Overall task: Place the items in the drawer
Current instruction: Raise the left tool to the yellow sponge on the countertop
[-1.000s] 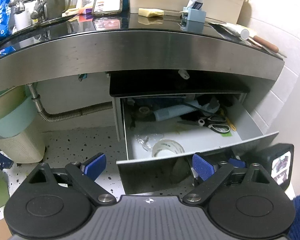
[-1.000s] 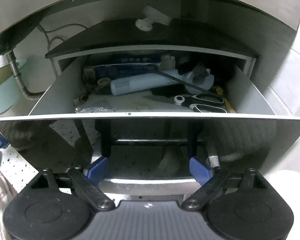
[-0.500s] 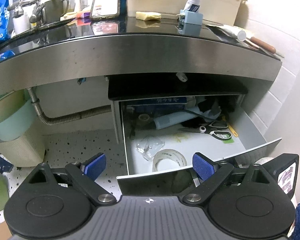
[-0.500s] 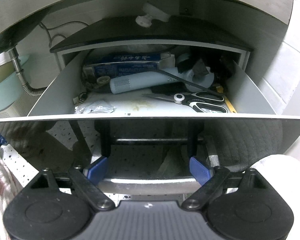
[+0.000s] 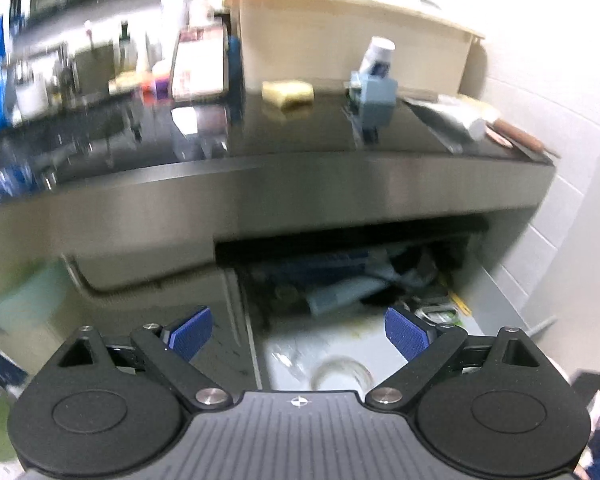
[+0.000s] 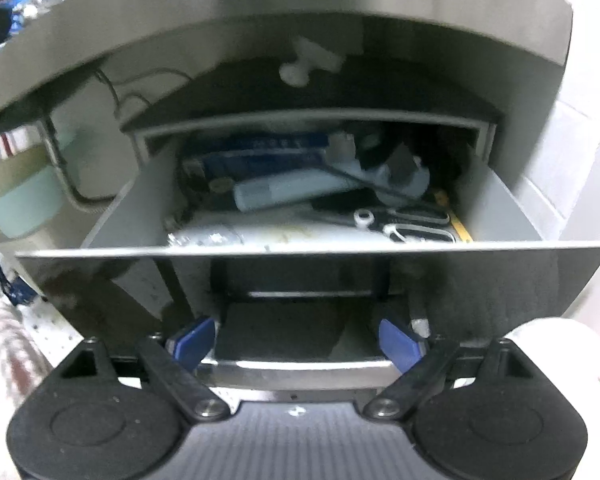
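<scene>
The grey drawer [image 6: 500,208] under the black counter stands pulled out; it also shows in the left wrist view [image 5: 496,292]. Inside lie a pale blue tube [image 6: 296,194], scissors [image 6: 404,224], a blue box [image 6: 268,152] and a tape roll [image 5: 342,374]. My right gripper [image 6: 296,340] is open, its blue pads straddling the handle bar [image 6: 296,368] at the drawer front's lower edge. My left gripper [image 5: 298,328] is open and empty, raised above the drawer. On the counter sit a yellow sponge [image 5: 288,94], a blue holder with a white bottle [image 5: 374,92] and a white tube [image 5: 456,118].
A phone [image 5: 198,62], a faucet [image 5: 66,76] and several bottles stand at the counter's left. A beige box [image 5: 352,36] sits at the back. A drain pipe [image 5: 82,280] and a pale green bin [image 6: 28,200] are under the counter, left of the drawer. White tiled wall on the right.
My left gripper has risen, so the countertop fills more of its view and the drawer sits lower. The drawer has come further out. The right gripper stays at the handle.
</scene>
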Tool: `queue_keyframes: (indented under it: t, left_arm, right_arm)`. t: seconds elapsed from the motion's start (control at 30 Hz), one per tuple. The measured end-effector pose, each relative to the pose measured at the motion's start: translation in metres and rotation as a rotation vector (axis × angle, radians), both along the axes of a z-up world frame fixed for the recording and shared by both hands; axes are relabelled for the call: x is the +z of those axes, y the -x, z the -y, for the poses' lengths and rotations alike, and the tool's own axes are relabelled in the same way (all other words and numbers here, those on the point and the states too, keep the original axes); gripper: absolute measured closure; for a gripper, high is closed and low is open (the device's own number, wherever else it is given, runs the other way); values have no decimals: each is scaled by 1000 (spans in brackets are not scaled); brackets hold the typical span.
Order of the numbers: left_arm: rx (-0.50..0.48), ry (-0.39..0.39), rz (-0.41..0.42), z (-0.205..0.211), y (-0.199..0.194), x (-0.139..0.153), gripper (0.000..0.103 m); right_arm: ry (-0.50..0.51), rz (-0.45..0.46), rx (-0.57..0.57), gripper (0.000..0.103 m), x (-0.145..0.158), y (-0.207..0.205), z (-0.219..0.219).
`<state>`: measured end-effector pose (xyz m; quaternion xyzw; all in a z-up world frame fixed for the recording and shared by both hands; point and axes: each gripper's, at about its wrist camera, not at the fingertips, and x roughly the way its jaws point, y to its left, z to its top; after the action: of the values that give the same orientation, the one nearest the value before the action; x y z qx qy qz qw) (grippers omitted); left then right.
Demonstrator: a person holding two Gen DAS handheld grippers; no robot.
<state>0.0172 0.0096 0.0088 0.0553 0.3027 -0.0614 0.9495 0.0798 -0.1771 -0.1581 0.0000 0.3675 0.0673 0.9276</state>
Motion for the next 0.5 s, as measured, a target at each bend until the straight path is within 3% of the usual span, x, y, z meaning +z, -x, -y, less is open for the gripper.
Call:
queue_keyframes:
  t: [0.13,0.17,0.23,0.37,0.5]
  left_arm:
    - [-22,-35,51,4,-11,20,8]
    - [-27,-51,77,8,-15,29,2]
    - [-36,-73,101,12,-24,45,0]
    - [-88,-36,6,19,-61,74,0]
    - [-33,34,-91,24,-109,93,0]
  right_arm:
    - [-25,65,30,10,12,14,2]
    - [-29,76,38,10,15,17,3]
    - [-40,90,47,10,17,21,5]
    - [-79,103,45,10,20,23,11]
    - [-127,104,27,10,20,23,19]
